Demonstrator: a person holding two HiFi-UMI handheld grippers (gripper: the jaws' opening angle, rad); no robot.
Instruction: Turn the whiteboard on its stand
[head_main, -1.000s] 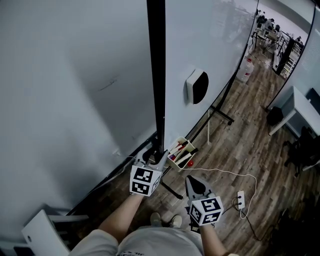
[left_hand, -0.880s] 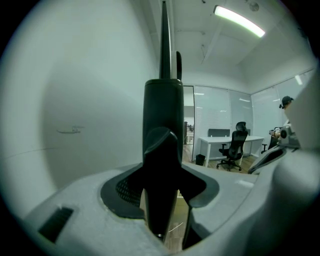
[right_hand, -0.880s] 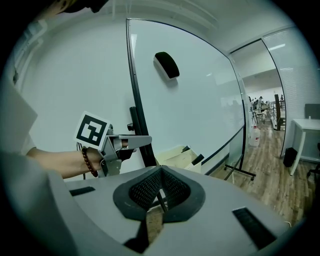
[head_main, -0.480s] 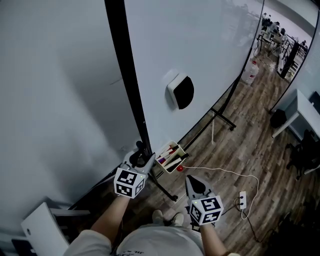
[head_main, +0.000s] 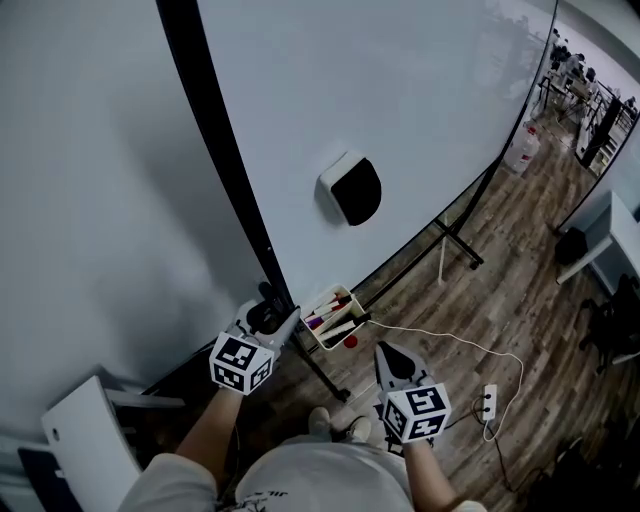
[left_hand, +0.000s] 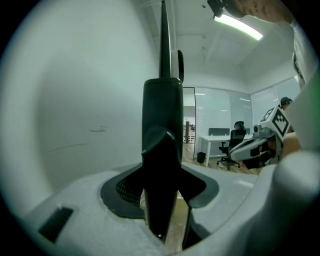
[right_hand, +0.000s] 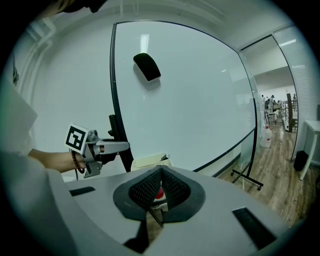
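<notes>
Whiteboard (head_main: 420, 110) fills most of the head view, tilted, standing on the wood floor (head_main: 500, 300), with its black frame (head_main: 215, 160) running down to the person's left hand. A grey wall (head_main: 80, 200) is behind on the left, and a white panel (head_main: 85, 450) leans low at the left corner. A desk (head_main: 605, 225) and a chair (head_main: 612, 318) sit well apart at the right edge. The stand's foot (head_main: 458, 243) sticks out onto the floor under the board, and another dark leg runs near the person's shoes (head_main: 335, 428). A water jug (head_main: 522, 148) is at the board's far end. An eraser (head_main: 352, 190) is stuck on the board face. A marker tray (head_main: 332, 315) hangs at the bottom edge just beside the left gripper (head_main: 268, 312), tight to it on the board side. A white cable (head_main: 450, 345) crosses the floor from the tray area to a power strip (head_main: 488, 402). The left gripper is clamped on the frame at its lower end, with the black bar between the pads. The right gripper (head_main: 392, 355) hangs low in front of the person, off the board, jaws together with nothing in them. The left gripper view alone shows the bar seated in the jaws, plus a glass-walled office and ceiling light (left_hand: 239, 25) past the frame. The right gripper view alone shows the left gripper from the side on the frame, a bead bracelet (right_hand: 76, 162) on that wrist, and the board's whole outline. Only the head view shows the cable, strip and shoes.
</notes>
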